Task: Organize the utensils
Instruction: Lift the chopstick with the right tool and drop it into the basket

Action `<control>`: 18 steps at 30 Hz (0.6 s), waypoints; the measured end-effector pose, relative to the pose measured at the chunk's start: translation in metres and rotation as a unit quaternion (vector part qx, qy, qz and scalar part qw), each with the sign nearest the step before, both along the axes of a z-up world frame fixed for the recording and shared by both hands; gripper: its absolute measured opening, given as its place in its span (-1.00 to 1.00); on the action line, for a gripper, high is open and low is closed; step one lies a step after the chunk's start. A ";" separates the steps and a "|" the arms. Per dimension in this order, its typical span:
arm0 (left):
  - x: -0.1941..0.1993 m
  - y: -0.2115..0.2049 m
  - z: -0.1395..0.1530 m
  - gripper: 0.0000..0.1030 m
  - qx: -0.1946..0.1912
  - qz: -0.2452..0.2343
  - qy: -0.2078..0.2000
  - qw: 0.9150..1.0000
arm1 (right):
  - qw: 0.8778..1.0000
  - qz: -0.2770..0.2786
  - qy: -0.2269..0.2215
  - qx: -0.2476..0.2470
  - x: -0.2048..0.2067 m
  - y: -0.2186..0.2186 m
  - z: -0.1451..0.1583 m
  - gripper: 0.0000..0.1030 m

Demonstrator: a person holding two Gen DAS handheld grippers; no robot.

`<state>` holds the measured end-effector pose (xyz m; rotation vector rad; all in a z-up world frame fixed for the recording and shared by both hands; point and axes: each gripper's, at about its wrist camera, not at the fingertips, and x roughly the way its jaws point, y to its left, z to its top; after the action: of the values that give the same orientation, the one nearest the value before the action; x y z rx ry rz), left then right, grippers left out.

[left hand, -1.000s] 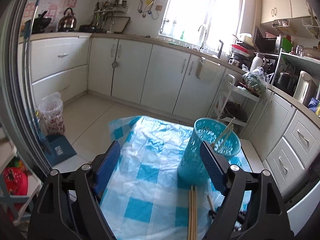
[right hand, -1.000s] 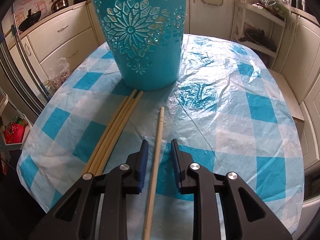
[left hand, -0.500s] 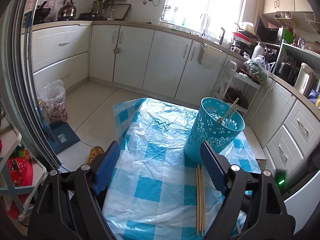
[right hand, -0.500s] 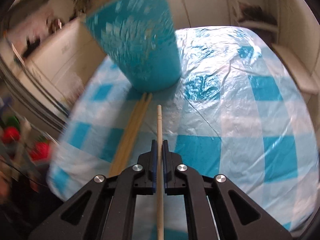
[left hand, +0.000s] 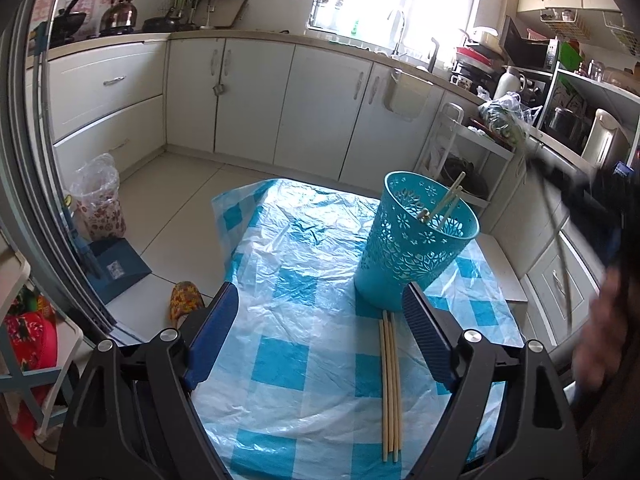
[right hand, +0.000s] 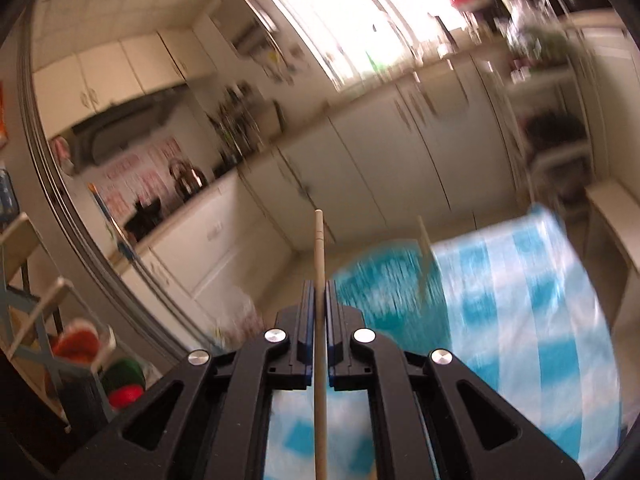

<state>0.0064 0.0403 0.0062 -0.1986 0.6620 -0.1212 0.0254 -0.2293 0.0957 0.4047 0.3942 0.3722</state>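
A teal perforated holder [left hand: 416, 240] stands on the blue-checked table cover [left hand: 304, 288] with chopsticks [left hand: 448, 200] leaning inside. Three wooden chopsticks [left hand: 390, 384] lie side by side on the cover in front of it. My left gripper [left hand: 320, 328] is open and empty above the near table edge, the chopsticks just inside its right finger. My right gripper [right hand: 319, 296] is shut on a single chopstick [right hand: 319, 248], lifted off the table and pointing up and forward; the holder [right hand: 392, 296] is blurred below and to the right. It appears blurred at the far right of the left wrist view [left hand: 592, 216].
White kitchen cabinets [left hand: 248, 92] run along the far wall under a counter with a kettle [left hand: 118, 12]. A lined bin [left hand: 98, 196], a dustpan [left hand: 116, 268] and a slipper [left hand: 184, 300] are on the floor at left. A shelf rack [left hand: 456, 160] stands behind the table.
My right gripper closed on the single chopstick and lifted it off the table, tilting upward. My left gripper pulled back and up, staying open.
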 end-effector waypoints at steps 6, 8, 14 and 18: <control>-0.001 0.000 -0.008 0.56 -0.002 -0.003 0.010 1.000 | 0.996 -0.050 -0.076 -0.011 0.035 0.008 0.024 -0.89; 0.001 0.002 -0.012 0.56 -0.003 -0.001 0.016 1.000 | 0.994 -0.071 -0.081 -0.024 0.053 0.011 0.016 -0.89; 0.008 0.011 -0.023 0.56 -0.006 0.008 0.030 0.999 | 0.992 -0.105 -0.038 -0.057 0.096 0.009 -0.020 -0.89; 0.013 0.014 -0.030 0.57 -0.013 0.012 0.039 0.999 | 0.992 -0.107 -0.009 -0.061 0.110 0.008 -0.033 -0.88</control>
<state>0.0196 0.0544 -0.0233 -0.2370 0.7366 -0.0984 0.1351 -0.2212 0.0624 0.3208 0.3509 0.1416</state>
